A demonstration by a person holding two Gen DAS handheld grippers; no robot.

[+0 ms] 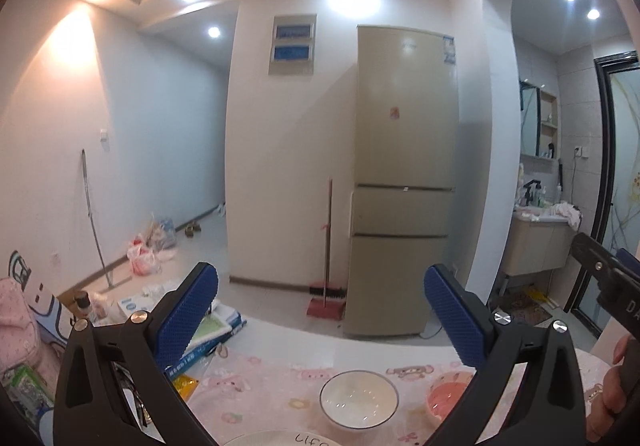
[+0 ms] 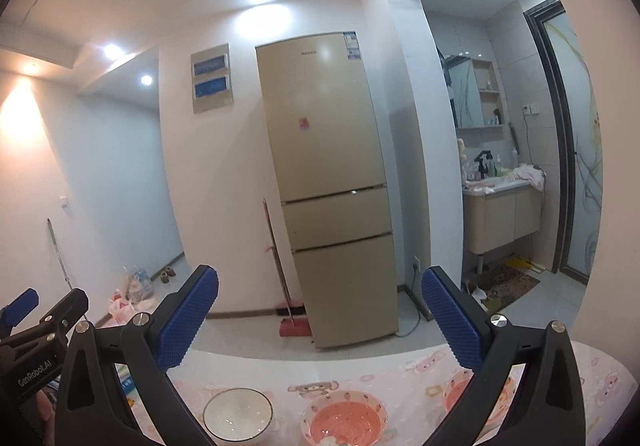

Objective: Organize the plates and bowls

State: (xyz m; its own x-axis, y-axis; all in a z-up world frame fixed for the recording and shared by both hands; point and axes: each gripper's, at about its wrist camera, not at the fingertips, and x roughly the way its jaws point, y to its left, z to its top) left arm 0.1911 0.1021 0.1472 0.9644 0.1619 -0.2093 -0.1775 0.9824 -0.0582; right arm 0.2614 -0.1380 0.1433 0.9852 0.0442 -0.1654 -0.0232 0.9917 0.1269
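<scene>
A white bowl (image 1: 359, 399) sits on the pink patterned tablecloth (image 1: 264, 382), with a pink bowl (image 1: 445, 398) to its right and the rim of a white plate (image 1: 280, 440) at the bottom edge. My left gripper (image 1: 320, 310) hangs open above them, holding nothing. In the right wrist view the white bowl (image 2: 238, 414) is left of a pink bowl (image 2: 345, 420), and a second pink bowl (image 2: 460, 394) lies partly behind one finger. My right gripper (image 2: 319, 312) is open and empty above the table.
A beige fridge (image 1: 404, 174) stands beyond the table with a red broom (image 1: 327, 286) beside it. Bags and boxes (image 1: 148, 258) litter the floor at left. A bathroom vanity (image 2: 500, 214) is at right. A person's hand (image 1: 612, 394) holds the other gripper's handle.
</scene>
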